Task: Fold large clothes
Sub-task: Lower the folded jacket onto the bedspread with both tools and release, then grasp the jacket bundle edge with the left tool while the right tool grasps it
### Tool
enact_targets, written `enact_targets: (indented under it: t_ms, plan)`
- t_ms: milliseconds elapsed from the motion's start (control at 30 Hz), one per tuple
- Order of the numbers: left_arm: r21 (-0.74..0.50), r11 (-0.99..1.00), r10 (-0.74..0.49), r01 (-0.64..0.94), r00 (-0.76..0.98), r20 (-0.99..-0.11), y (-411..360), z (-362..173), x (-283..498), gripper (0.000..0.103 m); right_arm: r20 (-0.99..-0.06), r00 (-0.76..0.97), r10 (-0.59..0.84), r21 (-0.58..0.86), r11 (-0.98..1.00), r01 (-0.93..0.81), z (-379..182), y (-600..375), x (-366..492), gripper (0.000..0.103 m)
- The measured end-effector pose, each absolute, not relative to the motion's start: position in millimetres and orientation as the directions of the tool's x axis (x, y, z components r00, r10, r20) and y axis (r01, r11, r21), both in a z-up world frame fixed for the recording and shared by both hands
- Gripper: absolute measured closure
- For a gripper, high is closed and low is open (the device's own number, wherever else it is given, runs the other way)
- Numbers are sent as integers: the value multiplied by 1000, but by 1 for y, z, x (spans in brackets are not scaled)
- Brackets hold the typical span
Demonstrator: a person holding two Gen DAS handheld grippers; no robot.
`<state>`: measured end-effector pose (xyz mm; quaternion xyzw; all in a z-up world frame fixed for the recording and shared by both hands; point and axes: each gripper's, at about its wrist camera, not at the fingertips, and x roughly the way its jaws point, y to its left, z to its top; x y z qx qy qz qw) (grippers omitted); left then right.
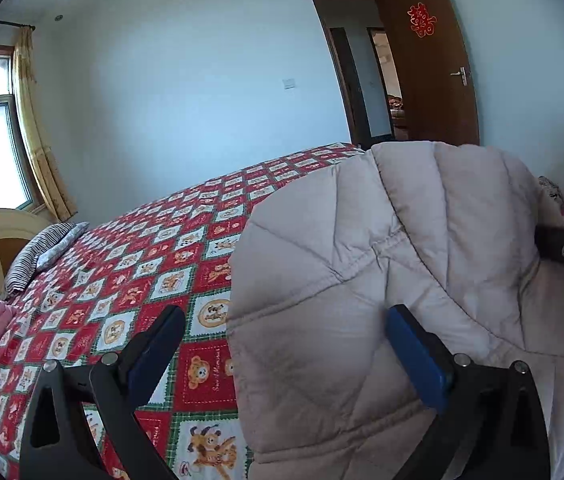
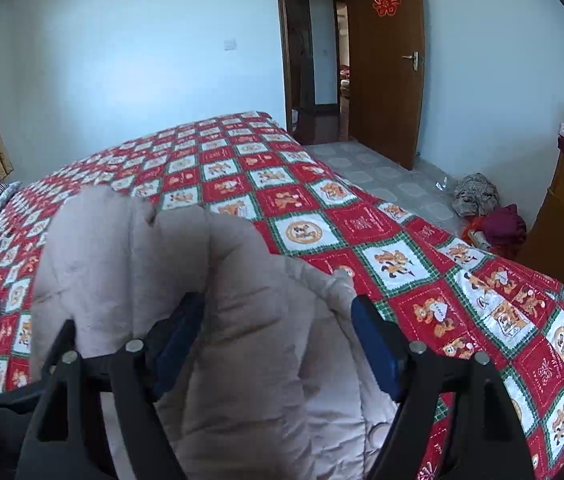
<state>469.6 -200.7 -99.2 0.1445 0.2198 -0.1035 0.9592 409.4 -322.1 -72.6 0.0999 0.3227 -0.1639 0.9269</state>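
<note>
left gripper (image 1: 286, 344): jaws wide, holding nothing; padded coat edge sits between the fingers
right gripper (image 2: 277, 332): jaws wide, coat bulk bunched between them, not pinched
coat (image 1: 382, 280): grey-beige quilted, heaped on the near side of the bed
bedspread (image 2: 322, 216): red/white cartoon checks
pillow (image 1: 41, 252): striped, at the headboard end
door (image 2: 386, 60): brown, open
clothes pile (image 2: 486, 212): on the floor by the wall

Left gripper (image 1: 282, 344): jaws spread wide, blue pads (image 1: 414, 356) facing inward, nothing pinched between them, tilted up and forward. Right gripper (image 2: 282, 328): jaws likewise wide apart, pads (image 2: 374, 340) well separated. Right gripper's black body shows at the right edge of the left wrist view.
</note>
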Motion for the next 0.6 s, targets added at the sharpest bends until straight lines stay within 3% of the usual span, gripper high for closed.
enact_targets:
  t_ms: [400, 600]
  plan:
    - [57, 938, -234, 342, 746, -624, -212, -127, 508, 1, -691, 707, -151, 193, 904, 381, -122, -355, 418, 17]
    - [21, 942, -244, 335, 727, -642, -215, -138, 512, 1, -721, 685, -108, 231, 894, 384, -137, -361, 426, 12]
